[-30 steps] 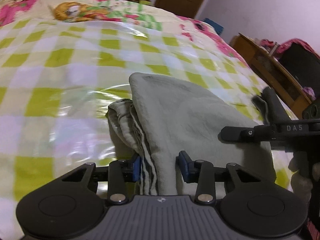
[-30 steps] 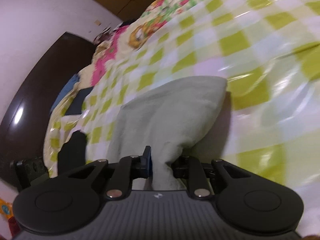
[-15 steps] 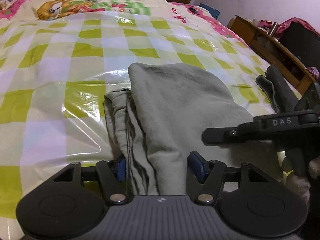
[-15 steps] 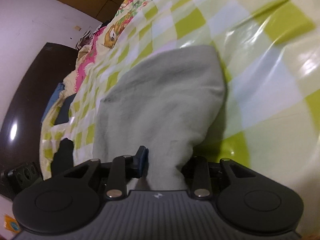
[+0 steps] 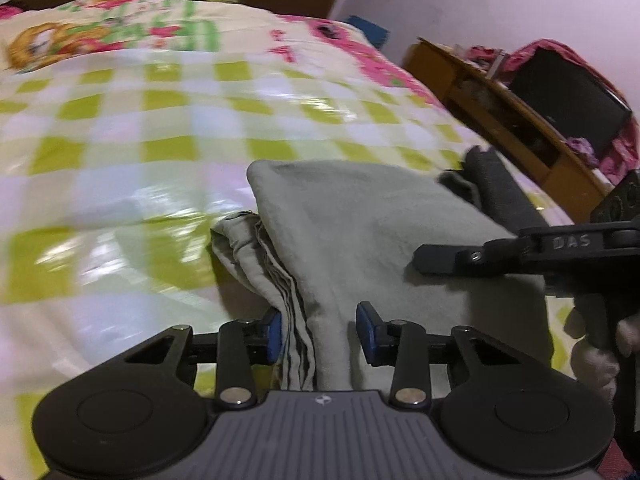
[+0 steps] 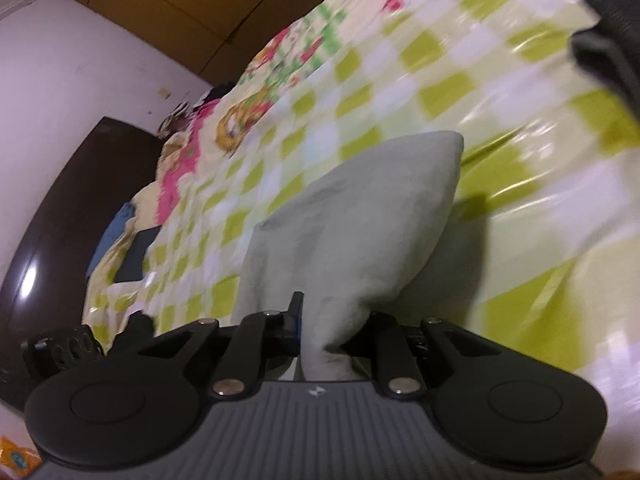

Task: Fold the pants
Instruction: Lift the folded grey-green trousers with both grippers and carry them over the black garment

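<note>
Two grippers: both have hold of the same pale grey-green pants [image 5: 360, 232], one at each near corner of the folded bundle.
Left gripper [image 5: 320, 330]: its blue pads have just been closing and now pinch a bunched edge of the cloth, the striped seam layers gathered between them; the gap is narrow.
Right gripper [image 6: 332, 320]: its jaws have just been closing too, and a tight pleat of the pants is squeezed between them; the right-hand pad is hidden behind the cloth.
Right gripper seen from the left: its dark finger [image 5: 460, 258] reaches in from the right over the top layer of the pants, a gloved hand [image 5: 596, 340] on the handle below it.
Pants: folded into a thick, roughly rectangular pad lying on the bed, the far end rounded, loose layers spilling out on the left side of the fold in the left wrist view.
Bedspread [image 5: 140, 152]: shiny green-and-white check, blurred with movement; a flowered quilt [image 5: 100, 36] lies at the far end.
Dark garment [image 5: 496, 188]: a grey-black piece lies just beyond the pants on the right, touching their far edge.
Beyond the bed: a wooden shelf unit [image 5: 508, 120] stands along the right wall, a dark headboard [image 6: 60, 208] at the side in the right wrist view.
</note>
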Available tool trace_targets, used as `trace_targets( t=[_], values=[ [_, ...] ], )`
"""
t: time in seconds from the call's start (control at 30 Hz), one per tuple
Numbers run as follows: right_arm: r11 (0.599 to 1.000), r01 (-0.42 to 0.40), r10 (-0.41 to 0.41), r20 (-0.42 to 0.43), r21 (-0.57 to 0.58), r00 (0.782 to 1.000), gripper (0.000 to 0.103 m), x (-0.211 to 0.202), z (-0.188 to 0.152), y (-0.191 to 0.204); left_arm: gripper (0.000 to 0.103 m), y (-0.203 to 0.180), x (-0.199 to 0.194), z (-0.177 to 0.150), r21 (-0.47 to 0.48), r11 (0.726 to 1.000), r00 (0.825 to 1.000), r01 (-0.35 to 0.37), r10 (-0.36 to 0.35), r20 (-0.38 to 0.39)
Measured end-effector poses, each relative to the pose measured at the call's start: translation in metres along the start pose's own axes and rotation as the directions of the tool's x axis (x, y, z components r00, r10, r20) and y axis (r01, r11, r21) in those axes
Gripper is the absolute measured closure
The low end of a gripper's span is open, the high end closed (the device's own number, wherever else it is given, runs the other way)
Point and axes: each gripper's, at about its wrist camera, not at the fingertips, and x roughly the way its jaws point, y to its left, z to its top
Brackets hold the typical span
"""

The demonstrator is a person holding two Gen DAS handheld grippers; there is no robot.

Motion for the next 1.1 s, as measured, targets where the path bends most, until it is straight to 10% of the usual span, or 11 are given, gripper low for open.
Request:
trace_targets(
  t=[0.5, 0.7, 1.1],
  values=[
    [0.993, 0.090, -0.087, -0.038, 0.070, 0.995, 0.077, -0.001, 0.005, -0.066, 0.030, -0.019, 0.054, -0.003, 0.035, 0.999, 0.995, -0.016, 0.020, -0.102],
    [0.995, 0.030, -0.029, -0.014, 0.099, 0.999, 0.087, -0.007, 0.007, -0.059, 0.060, -0.039, 0.047, 0.004, 0.044, 0.999, 0.998, -0.011, 0.014, -0.061],
    [0.997, 0.054, -0.042, 0.208, -0.052, 0.977, 0.088, -0.145, 0.092, -0.042, 0.065, -0.145, 0.051, 0.094, 0.141, 0.966, 0.971, 0.217, -0.229, 0.075]
  ],
)
